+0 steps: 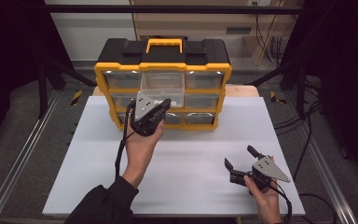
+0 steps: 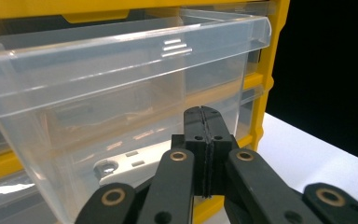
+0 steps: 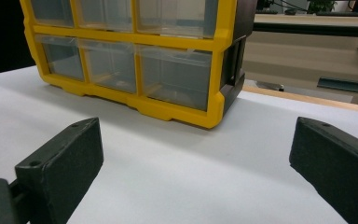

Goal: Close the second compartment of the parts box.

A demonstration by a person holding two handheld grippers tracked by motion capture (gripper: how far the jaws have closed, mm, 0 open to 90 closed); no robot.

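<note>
In the high view the left claw point(image 1: 161, 106) is pressed together just in front of the pulled-out clear drawer point(image 1: 163, 86) of the yellow organizer point(image 1: 163, 70) at the worktop's point(image 1: 177, 158) far edge; the left gripper view shows it holding nothing, and the right gripper view shows the right claw point(image 3: 193, 163) spread wide over the worktop.

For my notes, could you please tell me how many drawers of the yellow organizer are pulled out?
1: the top-middle drawer; the left gripper hides part of the lower rows.
</note>
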